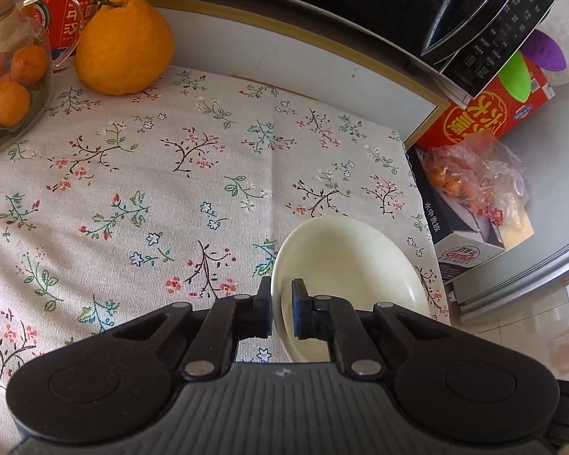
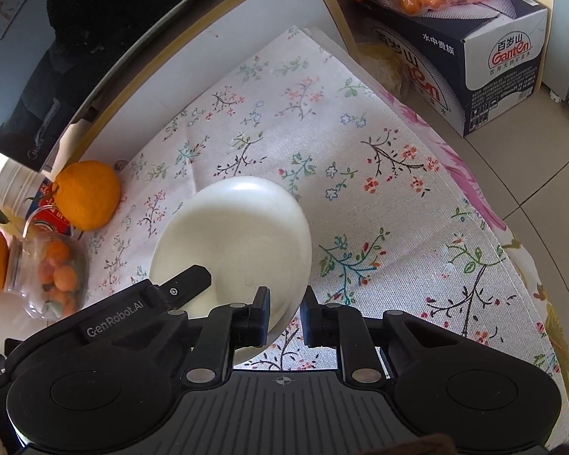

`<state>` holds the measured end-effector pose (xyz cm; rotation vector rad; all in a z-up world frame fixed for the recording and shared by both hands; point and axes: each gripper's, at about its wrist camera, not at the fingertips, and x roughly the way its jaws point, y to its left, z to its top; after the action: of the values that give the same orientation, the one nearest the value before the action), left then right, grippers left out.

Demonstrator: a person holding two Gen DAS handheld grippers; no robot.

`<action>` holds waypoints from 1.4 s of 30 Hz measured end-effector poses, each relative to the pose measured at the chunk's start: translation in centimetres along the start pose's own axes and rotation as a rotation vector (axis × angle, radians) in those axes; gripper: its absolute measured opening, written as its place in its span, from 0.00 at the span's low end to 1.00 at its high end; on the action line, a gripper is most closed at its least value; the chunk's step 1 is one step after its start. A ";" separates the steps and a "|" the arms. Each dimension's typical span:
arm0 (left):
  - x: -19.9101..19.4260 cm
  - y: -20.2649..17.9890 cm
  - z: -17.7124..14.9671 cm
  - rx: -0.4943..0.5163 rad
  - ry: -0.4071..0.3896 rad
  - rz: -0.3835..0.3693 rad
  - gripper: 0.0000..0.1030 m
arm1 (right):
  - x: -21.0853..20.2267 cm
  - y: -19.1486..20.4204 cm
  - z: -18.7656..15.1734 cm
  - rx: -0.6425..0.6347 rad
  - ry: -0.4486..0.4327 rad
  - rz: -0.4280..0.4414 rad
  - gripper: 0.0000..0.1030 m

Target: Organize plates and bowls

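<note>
Both tongs are pinching the white bowl's (image 2: 239,235) rim: the left tongs (image 1: 282,309) on one side, the right tongs (image 2: 284,313) opposite. Lifting evenly is keeping it level. The bowl is sitting near the floral-clothed worktop's (image 1: 151,174) corner, boxes crowding the floor beyond.
</note>
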<state>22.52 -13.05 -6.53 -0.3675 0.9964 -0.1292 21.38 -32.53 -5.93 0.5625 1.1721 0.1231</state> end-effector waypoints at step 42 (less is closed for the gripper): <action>-16.1 1.1 -8.4 0.009 -0.146 -0.106 0.10 | -14.1 1.5 -9.8 -0.212 -0.161 0.233 0.17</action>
<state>6.68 -9.72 1.83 -0.4160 0.8319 -0.1993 7.25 -33.11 3.94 0.5095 0.9208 0.3904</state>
